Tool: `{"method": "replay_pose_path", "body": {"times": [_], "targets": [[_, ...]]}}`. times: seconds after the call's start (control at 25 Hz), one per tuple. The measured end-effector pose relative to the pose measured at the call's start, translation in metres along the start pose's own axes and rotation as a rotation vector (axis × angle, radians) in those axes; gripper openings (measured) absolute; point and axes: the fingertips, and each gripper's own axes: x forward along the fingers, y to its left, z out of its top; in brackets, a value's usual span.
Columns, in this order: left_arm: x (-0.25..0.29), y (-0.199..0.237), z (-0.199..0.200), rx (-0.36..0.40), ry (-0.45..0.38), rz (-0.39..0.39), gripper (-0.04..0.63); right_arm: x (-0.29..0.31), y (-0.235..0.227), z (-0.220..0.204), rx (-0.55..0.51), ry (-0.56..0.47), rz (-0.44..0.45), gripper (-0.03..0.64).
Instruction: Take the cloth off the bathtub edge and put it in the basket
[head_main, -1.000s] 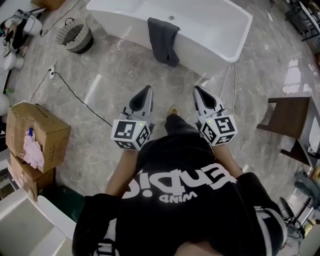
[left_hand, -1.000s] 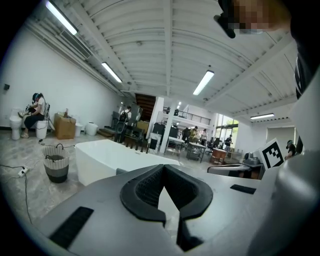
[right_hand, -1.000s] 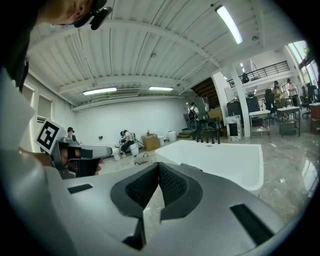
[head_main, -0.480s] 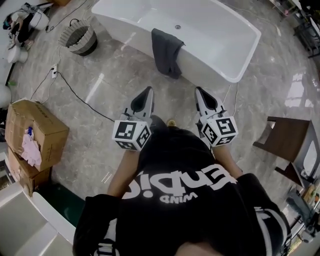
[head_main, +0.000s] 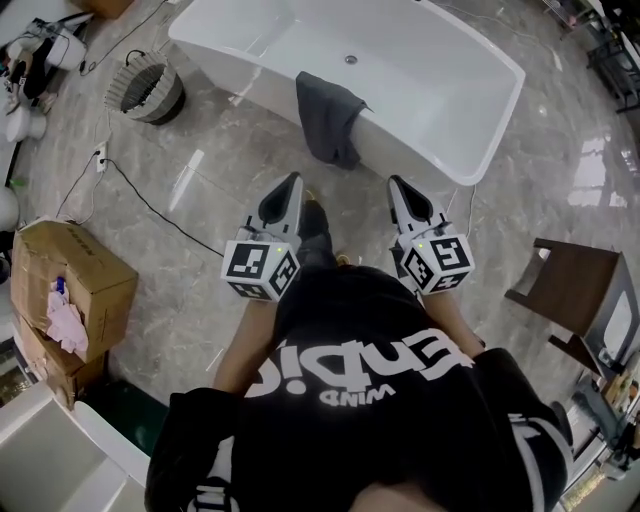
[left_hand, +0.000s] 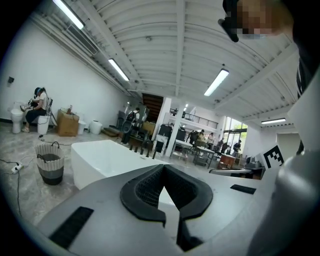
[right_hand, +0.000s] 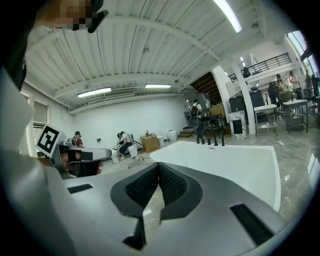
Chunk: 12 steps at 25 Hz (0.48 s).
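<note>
A dark grey cloth (head_main: 328, 117) hangs over the near rim of the white bathtub (head_main: 440, 90). The striped grey basket (head_main: 146, 88) stands on the floor left of the tub, and shows in the left gripper view as well (left_hand: 49, 162). My left gripper (head_main: 292, 180) and right gripper (head_main: 394, 183) are held side by side in front of the person, short of the tub and pointing at it. Both are shut with nothing between the jaws. In the gripper views the tub (left_hand: 107, 157) (right_hand: 225, 165) lies beyond the closed tips (left_hand: 162, 167) (right_hand: 158, 165).
A black cable (head_main: 150, 195) runs over the marble floor from a power strip near the basket. Cardboard boxes (head_main: 65, 285) stand at the left, a dark wooden chair (head_main: 565, 290) at the right. People and furniture fill the far end of the hall.
The person has stepped closer to the bathtub, so the tub and cloth sit lower and nearer in view. Both grippers stay shut in the same pose.
</note>
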Motion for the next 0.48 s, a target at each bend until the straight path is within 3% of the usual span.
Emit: {"method": "replay_pose_path", "body": {"times": [0.28,0.48], "targets": [[0.072,0.047,0.023,-0.010,0.030,-0.041,0.012,0.076,-0.027,0.025,0.026,0.012,-0.021,0.014],[0.127,0.074,0.050,0.016,0.044,-0.135,0.012,0.129,-0.046,0.047,0.046,-0.003,-0.080,0.014]]}}
